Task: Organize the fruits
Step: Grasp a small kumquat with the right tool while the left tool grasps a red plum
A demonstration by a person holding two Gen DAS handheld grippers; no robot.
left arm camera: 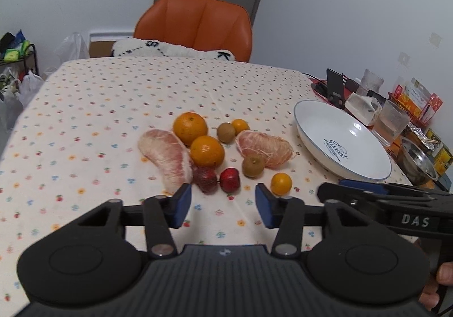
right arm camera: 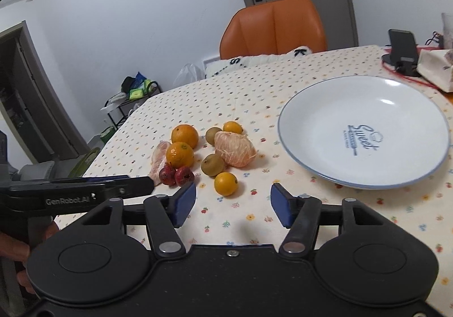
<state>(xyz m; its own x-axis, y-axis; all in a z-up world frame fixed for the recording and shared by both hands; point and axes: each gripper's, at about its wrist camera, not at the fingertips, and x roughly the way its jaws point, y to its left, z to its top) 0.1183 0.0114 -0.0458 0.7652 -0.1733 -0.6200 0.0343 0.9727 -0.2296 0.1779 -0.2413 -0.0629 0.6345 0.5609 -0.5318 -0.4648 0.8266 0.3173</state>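
White blue-rimmed ceramic plate (right arm camera: 396,107), centre right, holds nothing; left gripper (left arm camera: 223,205) and right gripper (right arm camera: 233,205) jaws spread apart, ungripped.

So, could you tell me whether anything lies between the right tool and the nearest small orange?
Nothing visible does: only bare tablecloth separates the open right tool from the small orange.

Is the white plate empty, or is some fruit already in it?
Empty. The plate shows only its bare white inside and blue print; all the fruit lies on the tablecloth beside it.
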